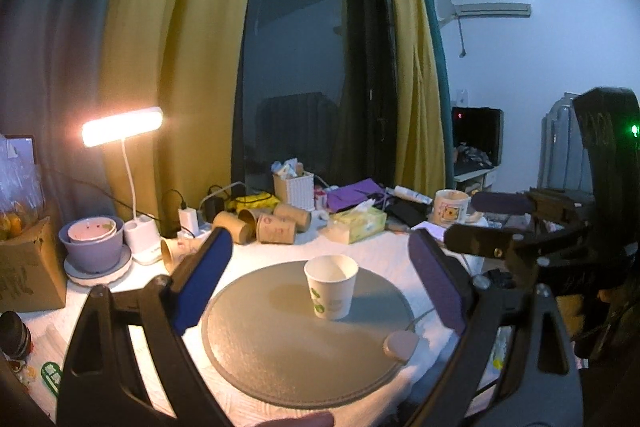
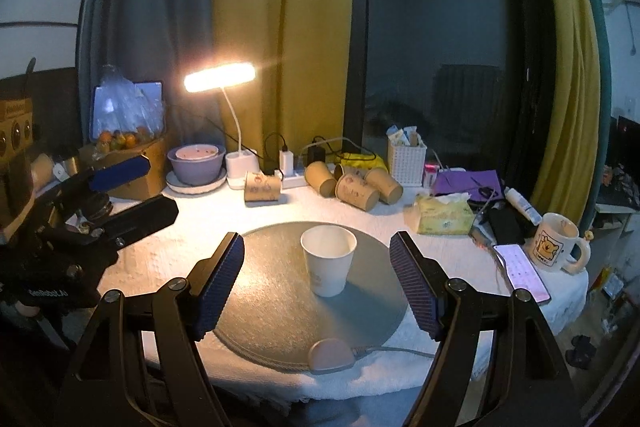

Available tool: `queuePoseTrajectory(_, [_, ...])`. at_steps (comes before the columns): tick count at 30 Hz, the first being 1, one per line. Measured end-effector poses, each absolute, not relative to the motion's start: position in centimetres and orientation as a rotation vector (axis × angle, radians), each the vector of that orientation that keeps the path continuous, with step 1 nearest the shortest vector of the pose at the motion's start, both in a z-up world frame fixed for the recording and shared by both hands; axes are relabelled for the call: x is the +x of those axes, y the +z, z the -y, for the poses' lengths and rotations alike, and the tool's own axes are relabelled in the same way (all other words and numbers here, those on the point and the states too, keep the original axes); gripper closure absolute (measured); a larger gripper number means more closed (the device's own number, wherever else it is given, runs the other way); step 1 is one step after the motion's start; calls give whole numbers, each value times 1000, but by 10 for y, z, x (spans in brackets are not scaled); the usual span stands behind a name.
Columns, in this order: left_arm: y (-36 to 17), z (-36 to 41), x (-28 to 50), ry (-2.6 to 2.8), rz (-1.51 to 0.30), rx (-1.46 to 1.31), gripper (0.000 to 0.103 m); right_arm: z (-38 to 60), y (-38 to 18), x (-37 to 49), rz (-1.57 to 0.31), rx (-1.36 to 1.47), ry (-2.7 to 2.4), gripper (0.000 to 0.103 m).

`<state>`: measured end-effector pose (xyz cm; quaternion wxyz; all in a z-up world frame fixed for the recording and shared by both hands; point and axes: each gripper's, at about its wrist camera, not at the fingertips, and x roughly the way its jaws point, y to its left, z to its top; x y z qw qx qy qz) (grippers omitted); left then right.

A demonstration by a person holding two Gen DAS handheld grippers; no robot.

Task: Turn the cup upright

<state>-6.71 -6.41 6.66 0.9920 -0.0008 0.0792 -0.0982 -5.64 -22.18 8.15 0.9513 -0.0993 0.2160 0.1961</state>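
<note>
A white paper cup [image 1: 330,287] stands upright, mouth up, on a round grey mat [image 1: 280,339]. In the right wrist view the cup [image 2: 328,261] stands on the far half of the mat [image 2: 272,307]. My left gripper [image 1: 320,281] is open and empty, its blue pads wide apart on either side of the cup, held short of it. My right gripper [image 2: 318,279] is open and empty too, with the cup between and beyond its pads. The right gripper also shows at the right in the left wrist view [image 1: 492,223]; the left gripper shows at the left in the right wrist view [image 2: 132,187].
Several brown paper cups [image 2: 356,187] lie on their sides at the back, near a lit desk lamp [image 2: 220,77], a purple bowl [image 2: 196,163], a tissue pack [image 2: 442,213], a mug [image 2: 554,241] and a phone [image 2: 522,271]. A pink puck with a cable [image 2: 330,355] sits at the mat's front edge.
</note>
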Motion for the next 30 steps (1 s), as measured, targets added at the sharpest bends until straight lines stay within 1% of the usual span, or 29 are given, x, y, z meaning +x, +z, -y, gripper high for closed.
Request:
queuePoseTrajectory(8, [73,59,-75,-179,-129,-22,12,221,88,-63,-416,-193,400,25])
queuePoseTrajectory(30, [69,59,-74,-173,-140,-59,12,227,82,-59,-433,-178,382,25])
